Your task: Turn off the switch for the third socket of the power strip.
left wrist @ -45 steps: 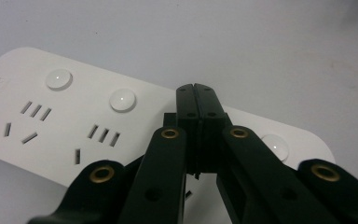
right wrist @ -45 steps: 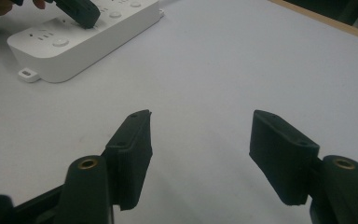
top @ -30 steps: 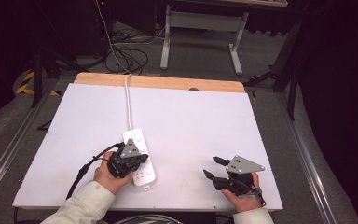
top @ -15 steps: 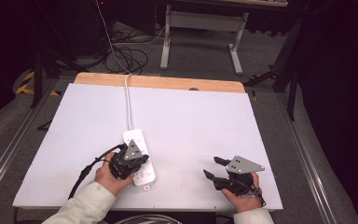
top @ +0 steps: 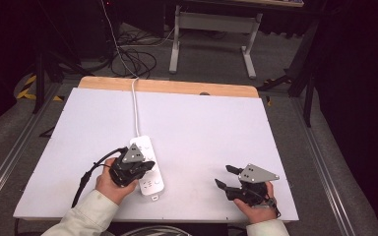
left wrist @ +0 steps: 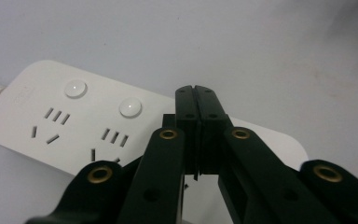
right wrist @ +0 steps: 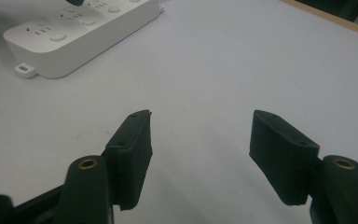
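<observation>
white power strip (top: 148, 167) unmoved, left tool (left wrist: 196, 93) still closed above it

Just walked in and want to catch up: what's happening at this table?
A person holds a claw in each hand over a white table. The left claw is shut, its tips over a white power strip whose cord runs off the far edge; whether it presses a button can't be told. The right claw is open, empty, apart from the strip.

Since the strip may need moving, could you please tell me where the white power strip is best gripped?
Probably across the narrow width of the white power strip, at its free near end, coming from above with the open right hand-held gripper. It lies flat, long and slim; its cord leaves the far end.
</observation>
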Tool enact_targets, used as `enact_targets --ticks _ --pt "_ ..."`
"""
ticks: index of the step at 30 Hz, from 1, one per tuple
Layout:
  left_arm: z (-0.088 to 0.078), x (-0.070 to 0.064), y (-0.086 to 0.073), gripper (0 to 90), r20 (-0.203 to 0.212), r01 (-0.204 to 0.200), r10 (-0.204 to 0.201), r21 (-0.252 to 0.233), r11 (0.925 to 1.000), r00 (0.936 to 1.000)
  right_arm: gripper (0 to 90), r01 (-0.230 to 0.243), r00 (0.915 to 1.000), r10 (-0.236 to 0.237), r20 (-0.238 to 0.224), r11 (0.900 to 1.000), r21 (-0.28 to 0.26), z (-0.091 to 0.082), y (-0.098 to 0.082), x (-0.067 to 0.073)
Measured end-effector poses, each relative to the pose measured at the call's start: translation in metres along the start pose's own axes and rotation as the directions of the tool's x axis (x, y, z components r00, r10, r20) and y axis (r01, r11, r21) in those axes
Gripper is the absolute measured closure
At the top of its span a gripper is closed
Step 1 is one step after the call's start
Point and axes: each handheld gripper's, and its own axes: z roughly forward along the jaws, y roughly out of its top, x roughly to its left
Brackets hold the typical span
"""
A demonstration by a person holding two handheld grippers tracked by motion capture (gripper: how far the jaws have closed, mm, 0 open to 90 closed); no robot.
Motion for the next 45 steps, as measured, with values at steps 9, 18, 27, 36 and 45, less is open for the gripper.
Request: enact_targets --ticks 9,18,27,36,45 --pt "-0.015 0.0 0.006 81.8 0.012 -0.022 0.023 -0.02 0.9995 0.9997 39.4 -0.001 1.0 0.001 0.003 1.0 -0.001 0.0 0.0 0.0" --pt "-0.029 0.001 0.013 63.4 0.012 -0.033 0.034 -0.054 0.998 0.9993 39.4 0.001 1.0 -0.001 -0.001 1.0 -0.003 0.0 -0.001 -0.001" --pt "-0.04 0.004 0.017 41.9 0.036 -0.002 0.006 -0.107 0.9943 0.9993 39.4 0.0 1.0 0.0 0.002 1.0 -0.003 0.0 -0.001 -0.002" --pt "-0.047 0.006 0.019 34.7 0.041 -0.011 0.017 -0.139 0.9903 0.999 39.4 -0.003 1.0 0.003 0.006 1.0 -0.004 -0.002 -0.001 -0.001" --pt "-0.048 0.003 0.02 26.1 -0.02 -0.045 0.042 -0.148 0.9879 0.9989 39.4 -0.002 1.0 0.002 0.006 1.0 -0.004 -0.001 -0.001 -0.002"
